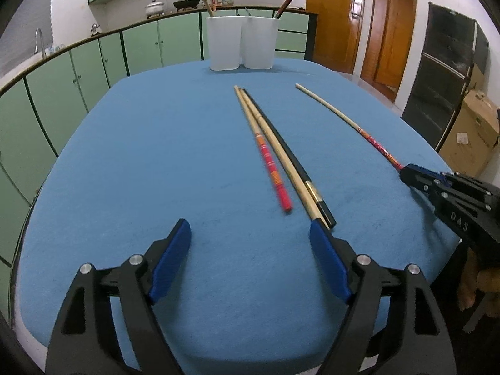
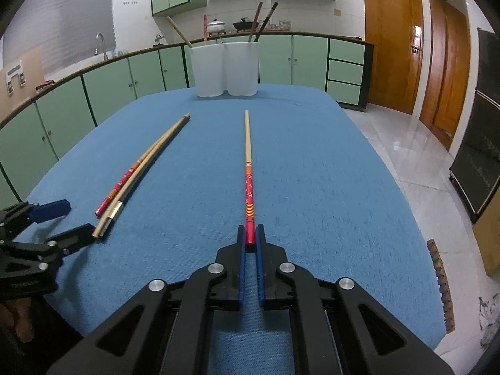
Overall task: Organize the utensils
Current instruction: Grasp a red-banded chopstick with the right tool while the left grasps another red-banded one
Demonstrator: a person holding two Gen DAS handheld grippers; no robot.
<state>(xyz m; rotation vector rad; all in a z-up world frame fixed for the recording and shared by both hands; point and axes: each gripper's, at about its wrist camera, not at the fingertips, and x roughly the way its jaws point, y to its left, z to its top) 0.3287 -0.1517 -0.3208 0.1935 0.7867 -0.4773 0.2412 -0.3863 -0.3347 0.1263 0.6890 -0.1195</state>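
My right gripper (image 2: pixel 250 233) is shut on the red end of a red-and-bamboo chopstick (image 2: pixel 247 168) that lies along the blue table; it shows in the left wrist view too (image 1: pixel 353 125), with the right gripper (image 1: pixel 406 173) at its near end. My left gripper (image 1: pixel 250 234) is open and empty, just short of three chopsticks lying together: a red-patterned one (image 1: pixel 271 168), a plain bamboo one (image 1: pixel 281 156) and a black one (image 1: pixel 300 168). They also show in the right wrist view (image 2: pixel 137 172), beside the left gripper (image 2: pixel 72 215). Two white holder cups (image 1: pixel 242 42) stand at the far edge with chopsticks in them.
The blue table (image 1: pixel 156 156) has a rounded edge. Green kitchen cabinets (image 1: pixel 78 72) run behind it. Wooden doors (image 2: pixel 393 40) and a tiled floor (image 2: pixel 415 156) lie to the right, with a cardboard box (image 1: pixel 472 131) by a dark appliance.
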